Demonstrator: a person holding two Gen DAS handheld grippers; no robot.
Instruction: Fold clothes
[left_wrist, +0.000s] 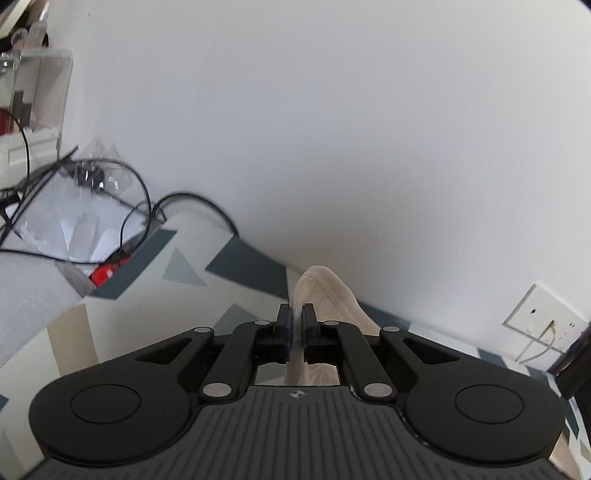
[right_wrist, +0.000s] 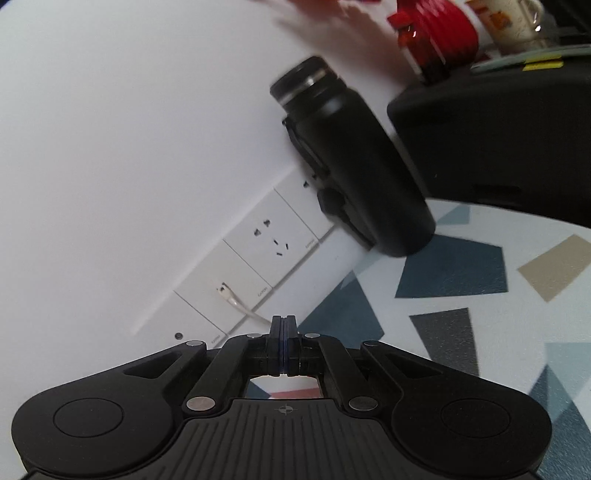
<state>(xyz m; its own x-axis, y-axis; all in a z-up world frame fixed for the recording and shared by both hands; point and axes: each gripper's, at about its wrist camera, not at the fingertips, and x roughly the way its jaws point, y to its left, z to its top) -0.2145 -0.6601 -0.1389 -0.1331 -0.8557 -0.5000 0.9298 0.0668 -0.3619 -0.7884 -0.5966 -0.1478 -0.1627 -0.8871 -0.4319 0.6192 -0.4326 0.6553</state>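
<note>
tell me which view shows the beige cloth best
The left wrist view. There the beige cloth rises right between the fingers of the left tool, which is shut on it, with its ribbed folds visible against the white wall. The right wrist view shows none of it, only the shut right tool, wall sockets and a black bottle.

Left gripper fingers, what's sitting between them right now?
In the left wrist view, a fold of beige cloth is pinched between the left gripper fingers, sticking up past their tips.
</note>
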